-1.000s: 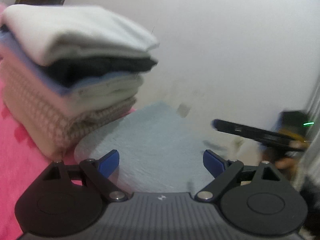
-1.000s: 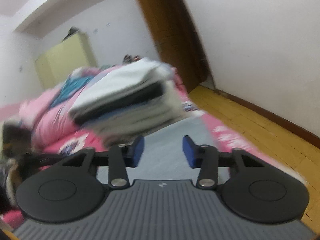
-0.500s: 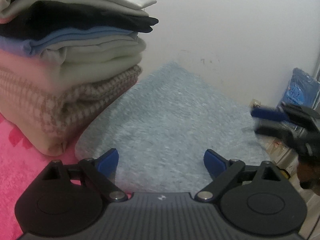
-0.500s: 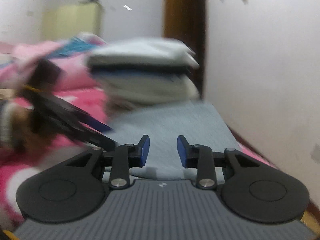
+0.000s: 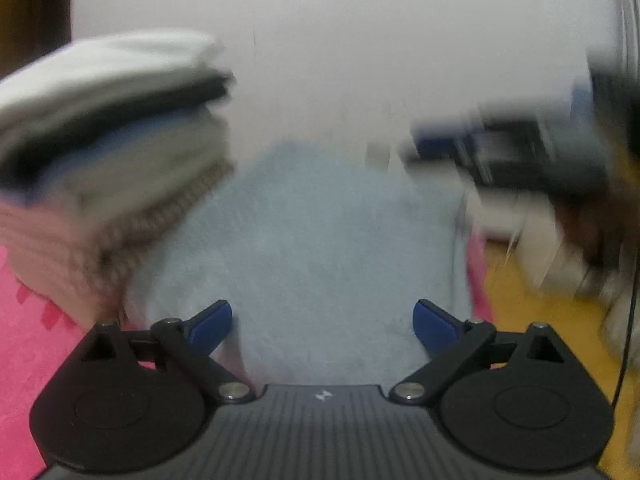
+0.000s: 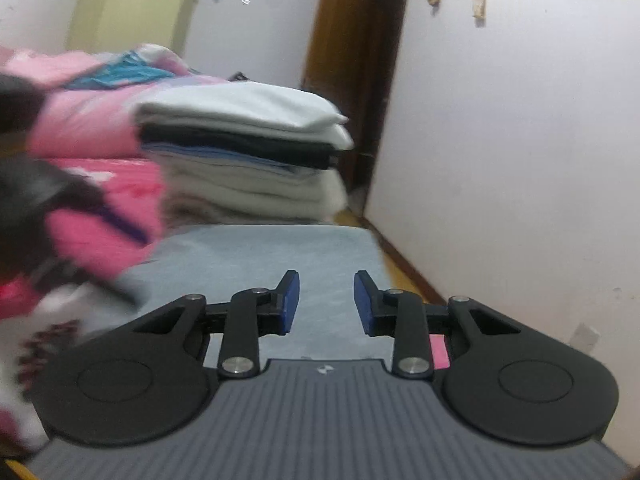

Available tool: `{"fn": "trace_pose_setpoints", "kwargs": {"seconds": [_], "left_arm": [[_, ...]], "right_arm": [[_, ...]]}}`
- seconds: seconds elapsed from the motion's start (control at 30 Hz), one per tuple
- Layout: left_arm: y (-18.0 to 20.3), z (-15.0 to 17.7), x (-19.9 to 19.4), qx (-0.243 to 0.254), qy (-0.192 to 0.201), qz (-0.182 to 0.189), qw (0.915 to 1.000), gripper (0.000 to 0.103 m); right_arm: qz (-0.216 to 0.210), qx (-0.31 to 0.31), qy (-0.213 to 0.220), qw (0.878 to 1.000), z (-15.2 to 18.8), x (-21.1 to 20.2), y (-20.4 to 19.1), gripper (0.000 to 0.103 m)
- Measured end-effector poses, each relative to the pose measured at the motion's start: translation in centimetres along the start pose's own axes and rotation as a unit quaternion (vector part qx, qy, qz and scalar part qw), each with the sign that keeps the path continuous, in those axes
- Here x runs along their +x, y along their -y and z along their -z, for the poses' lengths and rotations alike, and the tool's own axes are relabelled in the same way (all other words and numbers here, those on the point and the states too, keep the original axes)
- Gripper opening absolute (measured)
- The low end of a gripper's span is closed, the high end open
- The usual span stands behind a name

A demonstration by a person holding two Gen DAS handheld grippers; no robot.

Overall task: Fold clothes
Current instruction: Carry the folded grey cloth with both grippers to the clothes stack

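A flat pale-blue fleecy cloth (image 5: 320,240) lies on the pink bed cover (image 5: 24,340), near a stack of folded clothes (image 6: 248,152), with the left gripper (image 5: 322,320) spread wide and the right gripper (image 6: 326,300) partly parted, both empty.

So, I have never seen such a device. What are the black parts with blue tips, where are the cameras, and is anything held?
Each picture comes from a camera mounted on a hand-held tool, looking forward along its two fingers. A person holds one tool in each hand. The left tongs and the right tongs are the black arms with blue pads; both are open and hold nothing. Below them lies a pale blue towel on a pink bed cover. Beside it stands a stack of folded clothes. The blurred dark shape at the left view's right edge is the other tool.
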State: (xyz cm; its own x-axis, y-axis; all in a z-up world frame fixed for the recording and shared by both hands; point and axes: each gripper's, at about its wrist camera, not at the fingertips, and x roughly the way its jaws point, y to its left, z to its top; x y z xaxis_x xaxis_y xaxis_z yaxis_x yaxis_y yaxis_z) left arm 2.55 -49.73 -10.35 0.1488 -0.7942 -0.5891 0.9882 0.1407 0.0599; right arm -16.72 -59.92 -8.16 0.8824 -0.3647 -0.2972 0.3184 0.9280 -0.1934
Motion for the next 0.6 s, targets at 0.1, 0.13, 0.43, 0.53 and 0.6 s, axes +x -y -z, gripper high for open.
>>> {"fn": "trace_pose_setpoints", "kwargs": {"seconds": [0.1, 0.13, 0.43, 0.53, 0.6], "left_arm": [[-0.1, 0.4, 0.4, -0.022, 0.002, 0.001, 0.9998, 0.099], [-0.3, 0.3, 0.5, -0.033, -0.002, 0.006, 0.9994, 0.099], [-0.3, 0.4, 0.5, -0.054, -0.014, 0.010, 0.9984, 0.100], [-0.4, 0.6, 0.4, -0.053, -0.013, 0.013, 0.9984, 0.100], [-0.8, 0.5, 0.1, -0.057, -0.010, 0.019, 0.9981, 0.100]], "right_arm": [[-0.006, -0.015, -0.010, 1.000, -1.7, 3.2, 0.8, 0.028], [-0.016, -0.016, -0.015, 1.000, -2.4, 4.7, 0.8, 0.028], [-0.064, 0.027, -0.153, 0.986, -2.9, 19.4, 0.4, 0.027], [-0.049, 0.053, -0.158, 0.985, -4.3, 19.5, 0.4, 0.026], [-0.061, 0.057, -0.136, 0.987, -5.4, 18.1, -0.1, 0.026]]}}
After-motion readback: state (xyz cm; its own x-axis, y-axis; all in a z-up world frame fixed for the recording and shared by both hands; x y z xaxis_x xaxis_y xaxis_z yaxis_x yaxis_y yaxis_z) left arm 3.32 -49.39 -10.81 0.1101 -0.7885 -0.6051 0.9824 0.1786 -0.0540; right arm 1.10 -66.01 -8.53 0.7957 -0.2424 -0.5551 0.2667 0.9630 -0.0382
